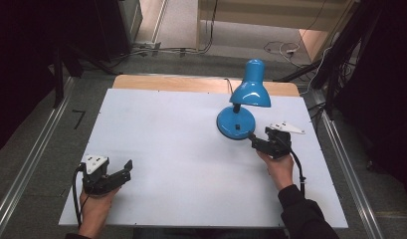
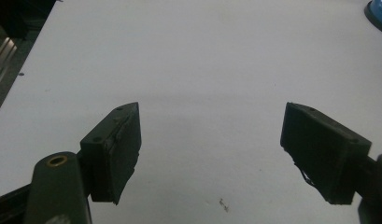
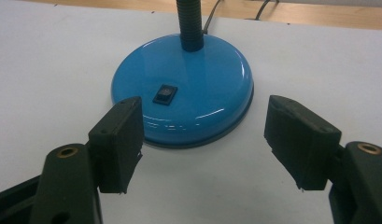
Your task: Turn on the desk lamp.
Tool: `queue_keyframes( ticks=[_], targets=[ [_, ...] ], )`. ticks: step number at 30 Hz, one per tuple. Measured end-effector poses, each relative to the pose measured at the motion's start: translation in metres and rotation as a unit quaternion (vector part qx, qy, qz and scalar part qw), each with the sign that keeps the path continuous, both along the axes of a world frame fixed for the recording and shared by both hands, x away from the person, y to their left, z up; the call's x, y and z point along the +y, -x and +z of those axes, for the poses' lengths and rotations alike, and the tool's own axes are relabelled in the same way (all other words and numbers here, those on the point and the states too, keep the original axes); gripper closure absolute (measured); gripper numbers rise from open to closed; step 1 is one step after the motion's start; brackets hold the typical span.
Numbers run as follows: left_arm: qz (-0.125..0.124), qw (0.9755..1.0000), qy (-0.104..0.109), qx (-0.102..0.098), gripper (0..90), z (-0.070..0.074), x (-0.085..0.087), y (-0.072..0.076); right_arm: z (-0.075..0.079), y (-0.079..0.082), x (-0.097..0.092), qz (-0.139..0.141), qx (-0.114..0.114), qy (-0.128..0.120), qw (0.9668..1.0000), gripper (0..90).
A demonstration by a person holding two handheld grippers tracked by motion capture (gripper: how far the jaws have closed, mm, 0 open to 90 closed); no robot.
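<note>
**High view: my right gripper at the foot of the blue lamp**

High view shows me at a white table (image 1: 181, 164) with a gripper in each hand. My right gripper (image 1: 254, 141) sits at the near right edge of the blue lamp (image 1: 243, 102), its tips just beside the lamp's round base (image 1: 231, 125). The lamp stands upright toward the far right part of the table, its shade (image 1: 251, 89) tilted over the base and its cord running off the far edge.

In the right gripper view my jaws stand wide apart, one on each side of the near rim of the base (image 3: 198, 98), with nothing pinched between them; the pads are close to the rim, but I see no contact. On top of the base, facing me, is a small black switch (image 3: 165, 94), and behind it the black ribbed neck (image 3: 188, 23) rises out of the base.

My left gripper (image 1: 122, 169) rests low at the near left of the table, well apart from the lamp. In the left gripper view its jaws are also spread wide over bare white table, holding nothing, and a sliver of the blue base (image 2: 379, 11) shows at the far upper right corner.
</note>
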State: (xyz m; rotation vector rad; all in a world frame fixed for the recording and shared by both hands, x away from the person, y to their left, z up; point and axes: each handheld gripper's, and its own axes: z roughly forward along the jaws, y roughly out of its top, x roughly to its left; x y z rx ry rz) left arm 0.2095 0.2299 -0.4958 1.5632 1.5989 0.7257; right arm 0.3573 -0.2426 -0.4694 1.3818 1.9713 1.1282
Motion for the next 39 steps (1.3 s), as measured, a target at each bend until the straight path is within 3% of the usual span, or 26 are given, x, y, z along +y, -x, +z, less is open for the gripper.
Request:
queue_keyframes(
  ticks=[19, 27, 35, 39],
  targets=[
    [0.000, 1.0000, 0.000, 0.001, 21.2, 0.000, 0.000, 0.000, -0.003, -0.013, 0.013, -0.002, 0.002, -0.005, 1.0000, 40.2],
    [0.001, 1.0000, 0.000, 0.001, 21.2, -0.001, 0.001, 0.000, -0.006, -0.019, 0.023, 0.004, 0.002, -0.003, 1.0000, 58.7],
    [0.001, 1.0000, 0.003, 0.001, 21.2, -0.001, 0.002, -0.001, -0.015, -0.025, 0.032, 0.009, -0.002, 0.013, 0.9999, 85.7],
    [0.001, 1.0000, 0.003, 0.002, 21.2, -0.001, 0.002, -0.001, -0.016, -0.028, 0.035, 0.014, -0.005, 0.009, 0.9999, 87.7]
  ],
)
